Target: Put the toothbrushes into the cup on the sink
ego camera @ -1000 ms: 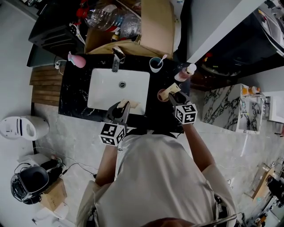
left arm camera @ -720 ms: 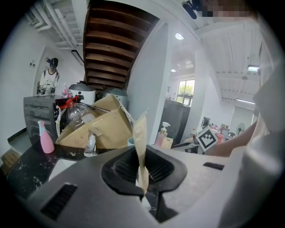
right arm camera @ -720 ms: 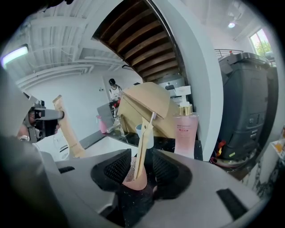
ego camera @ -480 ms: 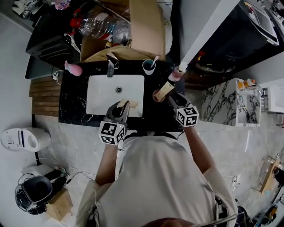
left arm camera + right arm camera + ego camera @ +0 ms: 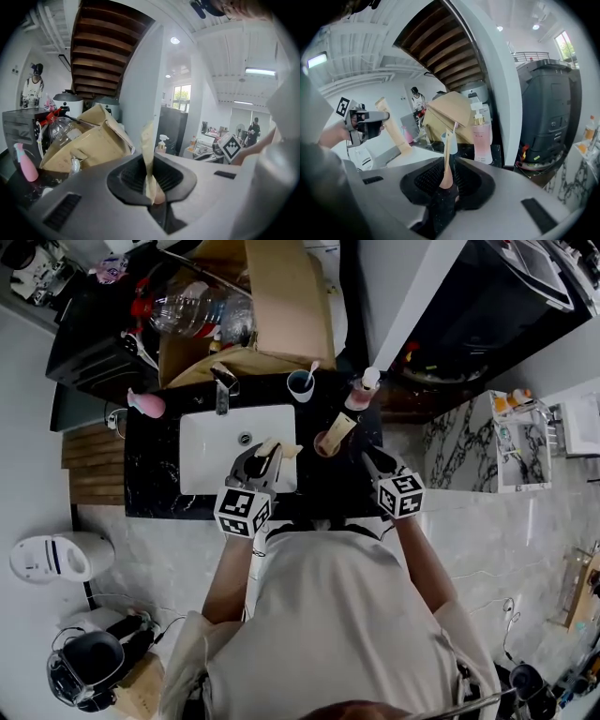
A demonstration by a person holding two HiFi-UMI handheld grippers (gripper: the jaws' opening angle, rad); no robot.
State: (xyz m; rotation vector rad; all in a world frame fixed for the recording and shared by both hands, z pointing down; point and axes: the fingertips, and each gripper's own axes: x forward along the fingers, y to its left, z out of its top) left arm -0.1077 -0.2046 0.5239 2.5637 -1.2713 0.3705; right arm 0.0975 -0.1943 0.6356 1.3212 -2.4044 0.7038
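The white cup [image 5: 300, 383] stands behind the basin with a pink toothbrush [image 5: 310, 368] in it, and shows far ahead in the right gripper view as the cup [image 5: 444, 140]. My left gripper [image 5: 261, 460] is over the basin's right edge, shut on a tan wrapped toothbrush [image 5: 274, 447]; the wrapped toothbrush [image 5: 148, 154] stands upright in my left gripper [image 5: 150, 174]. My right gripper [image 5: 368, 457] is at the counter's right. Its jaws are closing, with a second wrapped toothbrush [image 5: 448, 150] edge-on between them in my right gripper [image 5: 447, 165]. That toothbrush [image 5: 337, 427] leans by a brown cup [image 5: 323, 443].
A white basin [image 5: 211, 442] is set in the black counter [image 5: 155, 474], with the faucet [image 5: 221, 390] behind it. A pink bottle [image 5: 145, 404] stands at the back left and a pump bottle [image 5: 361, 390] at the back right. A cardboard box [image 5: 272, 296] lies beyond.
My left gripper has carried its wrapped toothbrush farther over the basin, toward the cup. The right gripper stays beside the brown cup and the second wrapped toothbrush.
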